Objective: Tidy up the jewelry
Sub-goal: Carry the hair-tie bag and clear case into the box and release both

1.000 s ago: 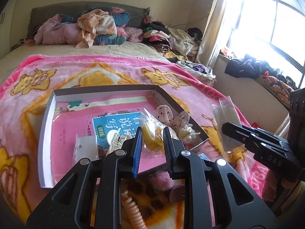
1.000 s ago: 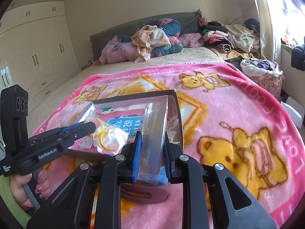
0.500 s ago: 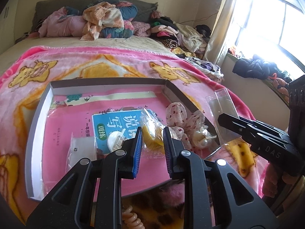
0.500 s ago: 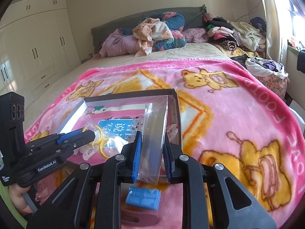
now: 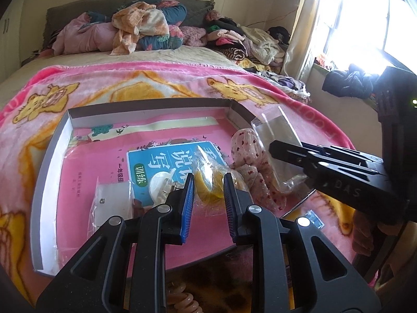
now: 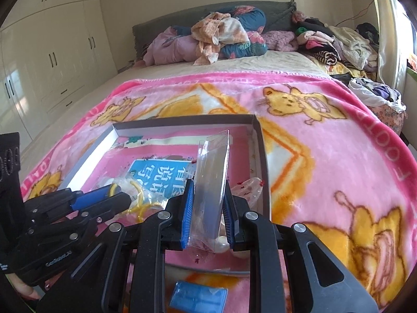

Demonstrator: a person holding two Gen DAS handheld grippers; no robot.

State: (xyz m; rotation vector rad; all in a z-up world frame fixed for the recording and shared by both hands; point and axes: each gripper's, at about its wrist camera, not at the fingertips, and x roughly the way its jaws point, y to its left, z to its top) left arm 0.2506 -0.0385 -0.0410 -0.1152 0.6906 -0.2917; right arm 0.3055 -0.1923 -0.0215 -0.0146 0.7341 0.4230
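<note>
A shallow grey-rimmed box (image 5: 49,156) (image 6: 263,156) lies on the pink blanket, with a pink and blue booklet (image 5: 156,161) on its floor. My left gripper (image 5: 207,191) is shut on a clear bag holding yellow rings (image 5: 211,180) (image 6: 142,203), over the box. My right gripper (image 6: 207,208) is shut on an empty clear plastic bag (image 6: 212,172) (image 5: 280,135) above the box's right side. In the box lie a white hair clip (image 5: 160,182), a small clear packet (image 5: 112,203) and spotted pink bags (image 5: 250,154).
A blue card (image 6: 198,297) and a coiled peach hair tie (image 5: 182,300) lie on the blanket in front of the box. Piles of clothes (image 6: 226,36) cover the bed's far end. A window (image 5: 365,26) is on the right, white wardrobes (image 6: 52,52) on the left.
Both grippers have moved forward over the box with their bags. The right gripper's bag now hangs above the box's right side.
</note>
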